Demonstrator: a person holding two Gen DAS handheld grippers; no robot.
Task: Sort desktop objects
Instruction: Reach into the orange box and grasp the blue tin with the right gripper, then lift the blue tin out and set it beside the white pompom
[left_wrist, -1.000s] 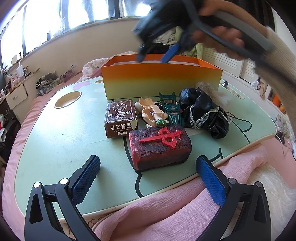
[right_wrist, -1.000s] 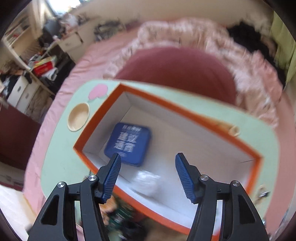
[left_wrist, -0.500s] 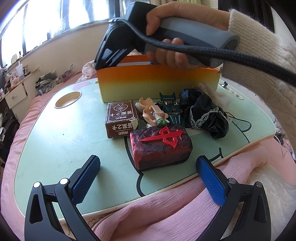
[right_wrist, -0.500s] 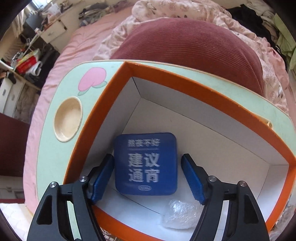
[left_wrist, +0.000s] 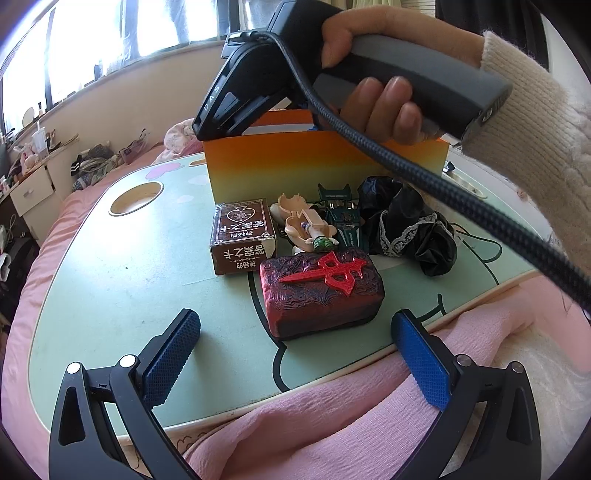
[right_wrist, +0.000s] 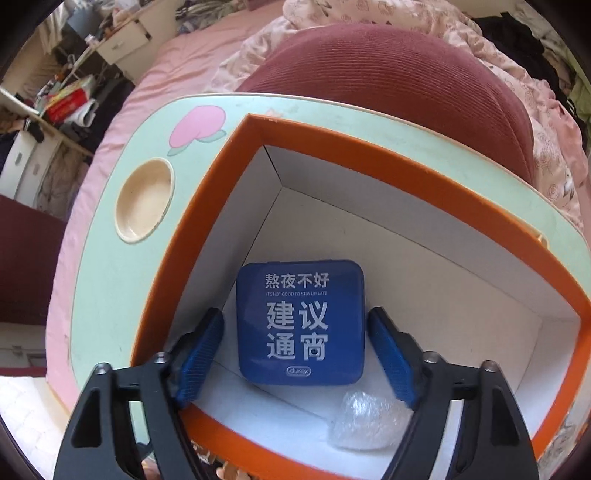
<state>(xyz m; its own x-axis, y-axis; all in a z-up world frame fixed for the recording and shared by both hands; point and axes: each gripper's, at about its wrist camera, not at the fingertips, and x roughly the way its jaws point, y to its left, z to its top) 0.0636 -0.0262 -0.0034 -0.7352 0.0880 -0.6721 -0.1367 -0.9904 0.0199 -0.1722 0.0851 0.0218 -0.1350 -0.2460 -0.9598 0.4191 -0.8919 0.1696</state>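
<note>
**Right tongs opening around blue tin inside the orange box**

The right tongs (right_wrist: 295, 360) point down into the orange box (right_wrist: 406, 177), their jaws opening; the blue tin (right_wrist: 300, 322) lies flat on the white box floor between the blue pads (right_wrist: 201, 354), with a thin gap on each side, so the pads do not press on it. Just beside the tin, toward the box's near wall, sits a small wad of clear bubble wrap (right_wrist: 369, 421).

The left tongs (left_wrist: 295, 354) hang wide and empty over the near edge of the pale green counter (left_wrist: 110, 280), above a pink blanket (left_wrist: 314, 435). Just beyond them lies a dark red block (left_wrist: 321, 295) with a raised red character on top. Behind it, from left to right, stand a brown card box (left_wrist: 242, 236), a cream figurine (left_wrist: 306, 229), a green toy car (left_wrist: 345, 218) and a black lace-trimmed cloth (left_wrist: 413, 229), close together. Farther back is the orange box, with a person's hand (left_wrist: 373, 96) in a cream knitted sleeve (left_wrist: 535, 110) gripping the right tool's grey handle above it. A round recess (left_wrist: 136, 196) is sunk in the counter's far left corner.
</note>
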